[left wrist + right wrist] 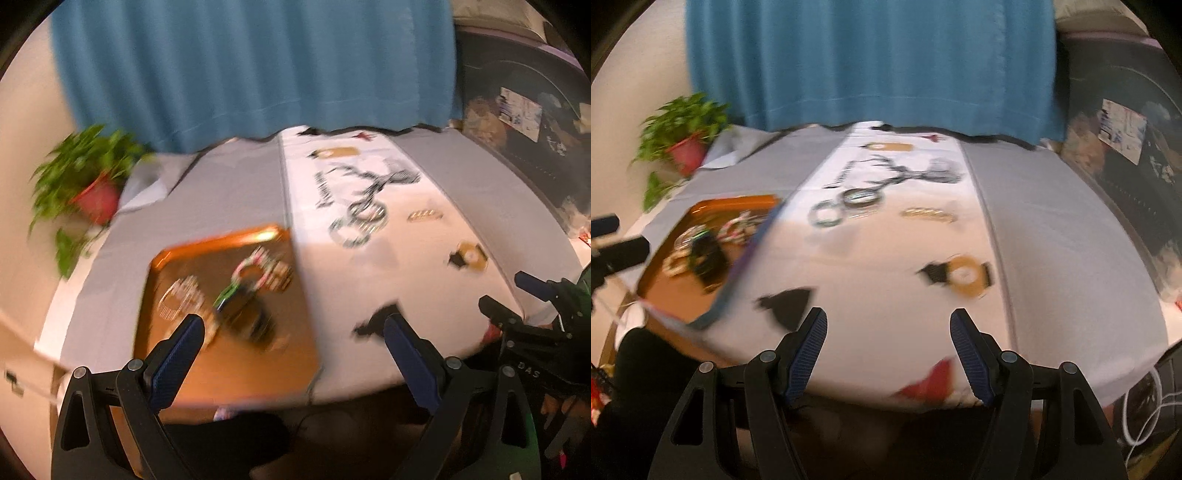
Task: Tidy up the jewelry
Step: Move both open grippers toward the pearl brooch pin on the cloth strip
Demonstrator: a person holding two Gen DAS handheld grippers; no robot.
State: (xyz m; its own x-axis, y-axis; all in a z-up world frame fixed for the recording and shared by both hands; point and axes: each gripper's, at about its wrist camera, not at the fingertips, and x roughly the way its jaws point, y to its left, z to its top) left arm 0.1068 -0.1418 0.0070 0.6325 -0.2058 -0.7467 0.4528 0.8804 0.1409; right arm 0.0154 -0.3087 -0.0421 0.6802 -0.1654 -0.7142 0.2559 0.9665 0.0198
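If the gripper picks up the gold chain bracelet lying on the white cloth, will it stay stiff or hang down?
The gold chain bracelet looks made of small links, so it would probably droop. Lying flat and thin, it may slip between open fingers. Blur hides details.

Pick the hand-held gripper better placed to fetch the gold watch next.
Right. The right hand-held gripper is open with the watch just ahead of it; the left hand-held gripper faces the tray, and the watch lies off to its right.

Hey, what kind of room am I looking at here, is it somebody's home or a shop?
Most likely a home, perhaps a bedroom or living room: a blue curtain hangs behind a cloth-covered table, a potted plant stands in the corner, and an orange tray holds jewelry.
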